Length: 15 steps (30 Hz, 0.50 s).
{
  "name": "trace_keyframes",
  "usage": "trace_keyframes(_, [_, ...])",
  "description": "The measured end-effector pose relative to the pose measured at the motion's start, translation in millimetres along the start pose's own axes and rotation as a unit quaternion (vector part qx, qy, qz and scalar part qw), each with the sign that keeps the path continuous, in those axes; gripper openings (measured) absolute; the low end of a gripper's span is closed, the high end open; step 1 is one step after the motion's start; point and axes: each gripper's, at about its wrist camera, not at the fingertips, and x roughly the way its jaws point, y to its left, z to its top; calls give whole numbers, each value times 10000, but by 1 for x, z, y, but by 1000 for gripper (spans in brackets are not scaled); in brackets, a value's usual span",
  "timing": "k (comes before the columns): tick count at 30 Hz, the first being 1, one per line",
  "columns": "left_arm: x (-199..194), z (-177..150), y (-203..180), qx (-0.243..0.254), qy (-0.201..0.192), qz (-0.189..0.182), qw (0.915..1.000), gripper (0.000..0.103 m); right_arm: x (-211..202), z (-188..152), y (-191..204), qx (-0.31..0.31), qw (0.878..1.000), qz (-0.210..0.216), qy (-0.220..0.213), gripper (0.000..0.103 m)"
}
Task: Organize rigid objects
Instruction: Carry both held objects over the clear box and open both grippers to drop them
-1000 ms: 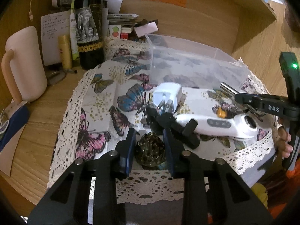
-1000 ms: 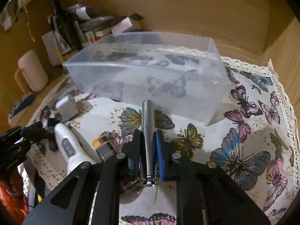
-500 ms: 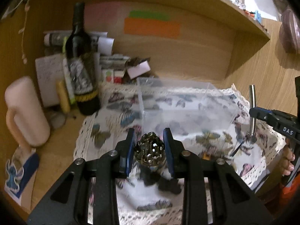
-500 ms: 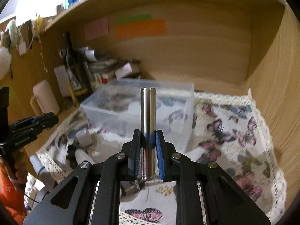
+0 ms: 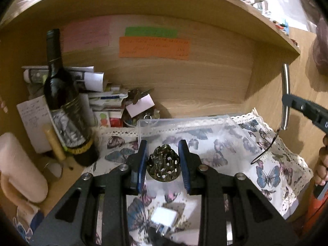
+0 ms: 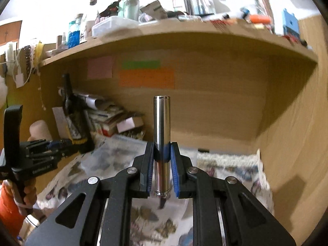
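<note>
My left gripper (image 5: pixel 163 150) is shut on a round dark metal grinder (image 5: pixel 163 165) with pegs, held above the butterfly cloth (image 5: pixel 266 172) in front of the clear plastic box (image 5: pixel 184 123). My right gripper (image 6: pixel 162 149) is shut on a shiny steel cylinder (image 6: pixel 161 121), held upright high above the cloth. The cylinder also shows at the right of the left wrist view (image 5: pixel 285 94), with a thin black cord hanging from it. The left gripper shows at the left of the right wrist view (image 6: pixel 61 144).
A dark wine bottle (image 5: pixel 61 102), papers and a pink mug (image 5: pixel 18 168) stand at the left of the desk nook. A white charger (image 5: pixel 165 217) lies on the cloth below my left gripper. A shelf (image 6: pixel 184 39) with clutter runs overhead.
Both grippers have lifted their objects off the cloth and risen. The left carries the grinder toward the clear box; the right has tipped the cylinder upright and raised it high.
</note>
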Motion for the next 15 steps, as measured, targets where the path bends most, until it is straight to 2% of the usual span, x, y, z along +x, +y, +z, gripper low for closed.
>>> trace_keyframes(7, [34,13,2,40,273,-38,9996,29,38,16,4,-224,9997,4,82,14])
trace_keyframes(12, [67,12,0,149,632,-83,9979,29,80,0,4,-355,9974,38,628,14])
trace_keyframes(15, [86,9,-4,247,853,-88,9960,29,106,-16,-2,-302,9933,144,1105,14])
